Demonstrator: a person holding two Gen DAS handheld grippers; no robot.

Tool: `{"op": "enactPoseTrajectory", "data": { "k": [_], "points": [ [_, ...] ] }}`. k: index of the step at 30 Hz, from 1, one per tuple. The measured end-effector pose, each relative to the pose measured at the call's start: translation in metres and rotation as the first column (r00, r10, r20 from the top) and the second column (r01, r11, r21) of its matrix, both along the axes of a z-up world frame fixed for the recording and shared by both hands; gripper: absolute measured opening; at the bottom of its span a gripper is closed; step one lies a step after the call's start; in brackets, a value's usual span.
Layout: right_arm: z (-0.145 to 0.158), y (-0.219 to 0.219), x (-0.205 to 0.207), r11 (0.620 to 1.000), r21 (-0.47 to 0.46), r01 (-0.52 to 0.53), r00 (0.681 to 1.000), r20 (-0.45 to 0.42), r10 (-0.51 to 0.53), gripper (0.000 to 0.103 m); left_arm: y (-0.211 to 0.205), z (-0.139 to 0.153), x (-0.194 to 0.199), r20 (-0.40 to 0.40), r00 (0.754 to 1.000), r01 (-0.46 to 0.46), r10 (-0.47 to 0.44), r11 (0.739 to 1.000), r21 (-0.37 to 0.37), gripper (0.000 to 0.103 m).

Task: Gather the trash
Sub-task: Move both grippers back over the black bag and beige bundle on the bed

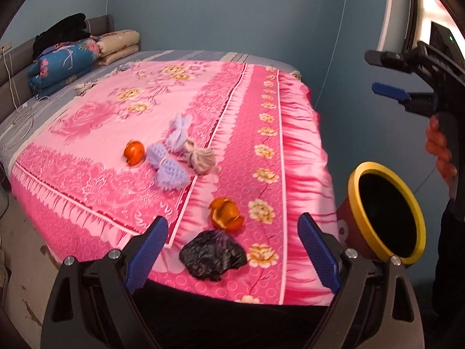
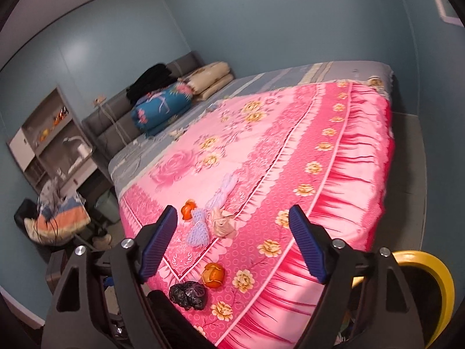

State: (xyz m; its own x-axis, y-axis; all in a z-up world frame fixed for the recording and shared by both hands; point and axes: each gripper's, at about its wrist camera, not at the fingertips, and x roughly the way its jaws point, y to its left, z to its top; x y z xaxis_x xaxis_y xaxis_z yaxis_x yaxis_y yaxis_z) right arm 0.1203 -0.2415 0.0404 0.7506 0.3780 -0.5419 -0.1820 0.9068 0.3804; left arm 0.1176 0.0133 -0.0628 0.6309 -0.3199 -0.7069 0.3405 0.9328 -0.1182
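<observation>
A crumpled black plastic bag (image 1: 213, 254) is lying on the pink bedspread (image 1: 116, 133) in the lower middle of the left wrist view, its long axis running roughly left to right. It is being framed between the spread jaws of the left gripper (image 1: 232, 257), which are touching nothing. An orange peel (image 1: 226, 213) is sitting just above it. A yellow-rimmed bin (image 1: 386, 215) is being shown at lower right, its mouth tilted toward the camera. The right gripper (image 2: 232, 245) is being held with jaws spread and empty, the bag (image 2: 189, 295) lying below them.
</observation>
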Motion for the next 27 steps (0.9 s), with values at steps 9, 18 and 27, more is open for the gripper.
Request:
{"op": "enactPoseTrajectory", "data": {
  "k": [9, 18, 27],
  "points": [
    [-0.034, 0.064, 0.048, 0.992, -0.088, -0.093, 0.992, -0.096, 0.085, 0.076, 0.012, -0.031, 0.005, -0.066, 0.998, -0.023, 0.022, 1.0, -0.013, 0.087],
    [-0.083, 0.116, 0.085, 0.971, -0.159, -0.177, 0.971, -0.188, 0.146, 0.077, 0.013, -0.06, 0.014, -0.134, 0.991, -0.026, 0.02, 0.999, -0.041, 0.087],
    [-0.137, 0.154, 0.132, 0.947, -0.232, -0.223, 0.946, -0.285, 0.153, 0.077, 0.013, -0.083, 0.029, -0.187, 0.982, -0.047, 0.035, 0.997, -0.062, 0.087]
  ]
}}
